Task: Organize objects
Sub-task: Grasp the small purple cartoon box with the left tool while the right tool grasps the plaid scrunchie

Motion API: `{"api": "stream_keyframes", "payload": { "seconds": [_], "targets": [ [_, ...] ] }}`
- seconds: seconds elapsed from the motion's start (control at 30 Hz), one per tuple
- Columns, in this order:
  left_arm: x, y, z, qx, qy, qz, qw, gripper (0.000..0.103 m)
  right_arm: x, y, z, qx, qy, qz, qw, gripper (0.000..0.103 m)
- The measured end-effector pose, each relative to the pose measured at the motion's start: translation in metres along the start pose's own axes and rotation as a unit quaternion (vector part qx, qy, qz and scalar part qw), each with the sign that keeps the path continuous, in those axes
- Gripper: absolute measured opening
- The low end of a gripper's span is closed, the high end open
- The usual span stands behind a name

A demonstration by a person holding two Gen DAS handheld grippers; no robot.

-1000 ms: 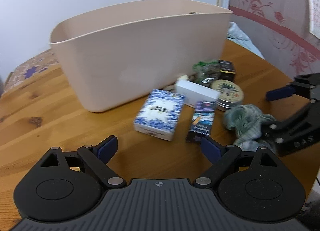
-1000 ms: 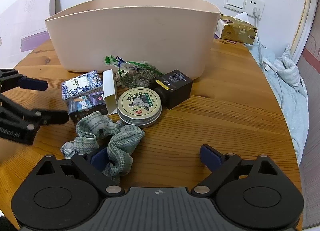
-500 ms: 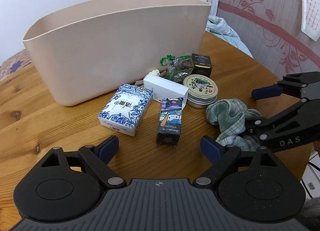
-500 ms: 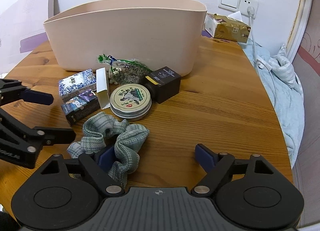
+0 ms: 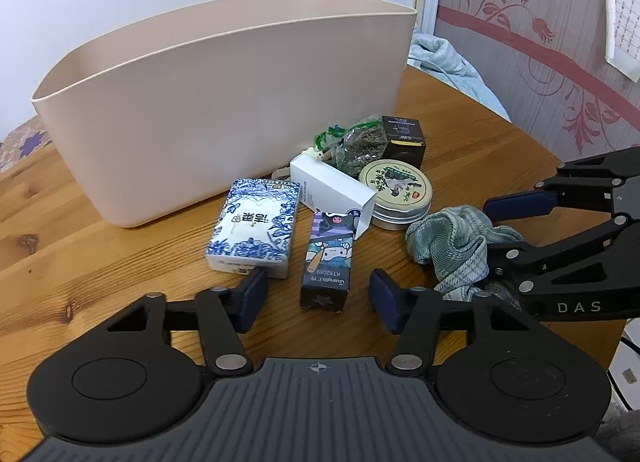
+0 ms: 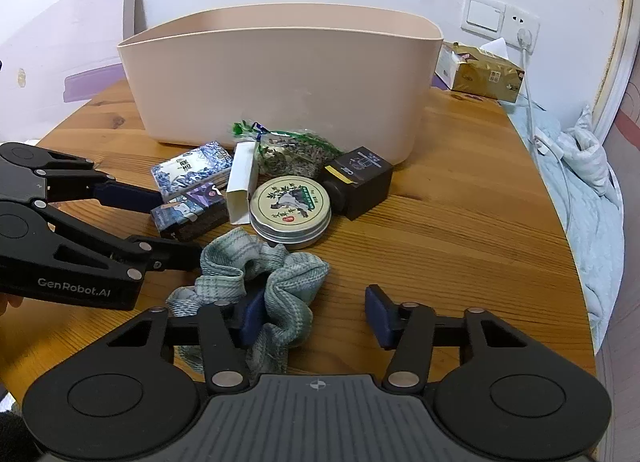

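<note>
Closing my left gripper around the purple cartoon box, I have its near end between the jaws, but the pads stand clear of its sides with bare wood showing on each flank, so nothing is gripped. The box lies flat on the wooden worktop, just beside the blue-and-white packet and touching the white carton at its far end.

My right gripper is closing too. The green checked cloth lies bunched against the left pad and partly over it, while the right pad stands apart from it over bare wood; the cloth is not pinched.

Behind the cloth sits the round tin, with the black box and the bag of dried herbs close by. The beige tub stands upright past them all, none of the small things inside it that I can see.
</note>
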State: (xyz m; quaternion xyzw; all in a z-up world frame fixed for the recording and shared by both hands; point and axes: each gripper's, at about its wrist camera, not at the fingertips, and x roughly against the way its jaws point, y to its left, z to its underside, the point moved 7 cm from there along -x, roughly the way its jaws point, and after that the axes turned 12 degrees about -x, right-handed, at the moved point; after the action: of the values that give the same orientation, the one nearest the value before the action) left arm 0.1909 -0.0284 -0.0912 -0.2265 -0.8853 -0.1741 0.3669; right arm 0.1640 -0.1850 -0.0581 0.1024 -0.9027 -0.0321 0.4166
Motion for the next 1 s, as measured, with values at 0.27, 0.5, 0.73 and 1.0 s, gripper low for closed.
{"api": "stream_keyframes", "payload": {
  "seconds": [0.27, 0.5, 0.73, 1.0],
  "targets": [
    [0.000, 0.005, -0.002, 0.001, -0.006, -0.001, 1.0000, 0.035, 0.002, 0.005, 0.000, 0.000, -0.003, 0.001, 1.000, 0.020],
    [0.005, 0.007, 0.001, 0.010, -0.006, -0.001, 0.9999, 0.025, 0.003, 0.004, 0.000, -0.013, -0.003, 0.001, 1.000, 0.012],
    [0.012, 0.010, 0.008, 0.027, -0.006, -0.008, 0.9996, 0.024, 0.009, 0.003, 0.002, -0.023, -0.004, -0.011, 1.000, 0.010],
    [0.030, 0.018, 0.012, 0.038, -0.017, -0.014, 0.9990, 0.024, 0.025, 0.007, -0.003, -0.023, -0.024, -0.019, 0.999, 0.010]
  ]
}}
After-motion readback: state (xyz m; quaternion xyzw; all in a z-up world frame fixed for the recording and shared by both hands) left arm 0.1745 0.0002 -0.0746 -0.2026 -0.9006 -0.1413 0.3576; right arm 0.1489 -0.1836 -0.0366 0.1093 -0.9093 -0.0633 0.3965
